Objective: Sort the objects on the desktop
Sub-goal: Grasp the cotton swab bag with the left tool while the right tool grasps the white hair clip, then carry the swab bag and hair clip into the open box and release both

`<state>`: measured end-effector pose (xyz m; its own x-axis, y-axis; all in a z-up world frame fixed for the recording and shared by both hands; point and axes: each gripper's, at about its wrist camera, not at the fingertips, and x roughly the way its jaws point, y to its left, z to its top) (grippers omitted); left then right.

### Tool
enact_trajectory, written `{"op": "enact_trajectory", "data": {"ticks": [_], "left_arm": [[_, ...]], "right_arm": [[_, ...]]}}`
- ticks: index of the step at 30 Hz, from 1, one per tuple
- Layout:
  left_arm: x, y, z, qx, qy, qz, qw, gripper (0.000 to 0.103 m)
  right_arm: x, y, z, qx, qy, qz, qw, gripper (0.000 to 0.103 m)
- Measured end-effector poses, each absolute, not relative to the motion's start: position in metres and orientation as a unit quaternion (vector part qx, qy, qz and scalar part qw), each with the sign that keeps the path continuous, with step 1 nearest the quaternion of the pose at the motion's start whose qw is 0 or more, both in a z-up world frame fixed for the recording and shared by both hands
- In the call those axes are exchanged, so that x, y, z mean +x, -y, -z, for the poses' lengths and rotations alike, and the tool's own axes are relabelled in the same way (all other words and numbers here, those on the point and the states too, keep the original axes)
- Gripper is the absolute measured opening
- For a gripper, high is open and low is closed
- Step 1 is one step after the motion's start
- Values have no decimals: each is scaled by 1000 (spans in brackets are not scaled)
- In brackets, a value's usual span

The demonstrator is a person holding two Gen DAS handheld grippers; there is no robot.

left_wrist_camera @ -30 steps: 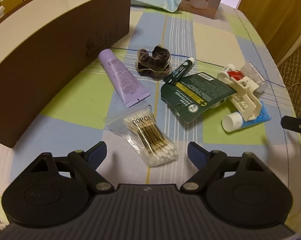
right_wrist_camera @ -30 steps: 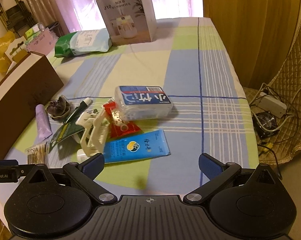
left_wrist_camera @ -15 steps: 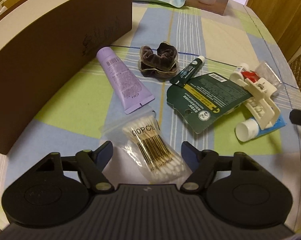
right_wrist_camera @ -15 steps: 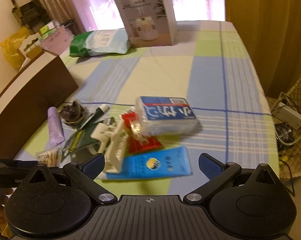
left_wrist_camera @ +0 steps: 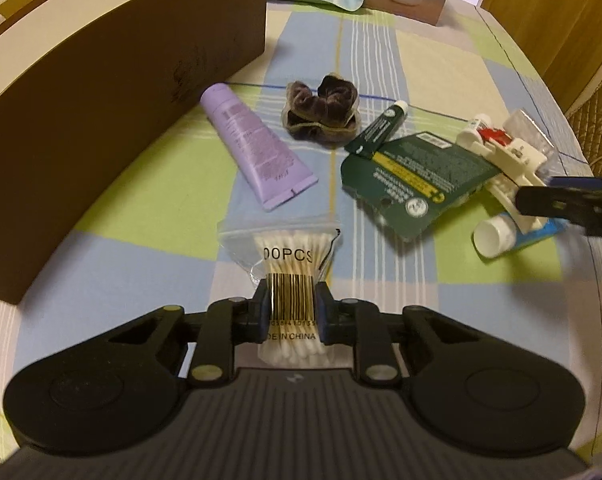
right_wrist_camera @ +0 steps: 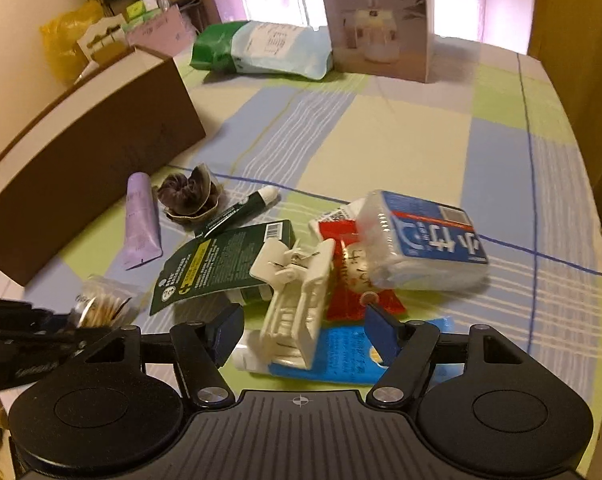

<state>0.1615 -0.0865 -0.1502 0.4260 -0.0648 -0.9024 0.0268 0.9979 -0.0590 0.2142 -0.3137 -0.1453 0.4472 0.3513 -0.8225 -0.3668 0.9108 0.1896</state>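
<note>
My left gripper is shut on a clear bag of cotton swabs lying on the checked tablecloth; the bag also shows in the right wrist view. My right gripper is open, its jaws on either side of a white hair claw clip that lies on a blue toothpaste tube. A purple tube, a dark scrunchie, a small green tube and a dark green card pack lie between them.
A large brown box with a white inside stands along the left. A blue-and-white tissue pack and a red packet lie right of the clip. A green wipes pack and a humidifier carton stand at the far end.
My left gripper moved forward and closed on the cotton swab bag. My right gripper moved forward and down over the white clip and narrowed its opening.
</note>
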Motion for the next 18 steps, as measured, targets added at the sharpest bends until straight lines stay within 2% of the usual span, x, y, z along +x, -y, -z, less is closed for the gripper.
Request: {"op": "enact_trajectory", "data": {"ticks": [1,2,3,4,6,18], "left_arm": [[159,86,150,-19,-536,26,844,18],[157,86,149,-19,-536,24,843,18],[155,86,149,-20,-536,22,843,18],[153,85,149,-21,-536,21,843,18],[150,85,149,-22,-536,19,843,18],[133,87,121,-21,-516,49,855,17]], "right_arm": [[215,311,147,-15,-480,-211,852,73],[217,309,148,-22,-478,-209,853,67],[218,307,150,-29,-480,-204,853,57],[220,306,153,-31,-484,-205,850,39],[222,307,156,-30,-491,-202,847,30],[190,332,118,22,-479,-199,855,30]]}}
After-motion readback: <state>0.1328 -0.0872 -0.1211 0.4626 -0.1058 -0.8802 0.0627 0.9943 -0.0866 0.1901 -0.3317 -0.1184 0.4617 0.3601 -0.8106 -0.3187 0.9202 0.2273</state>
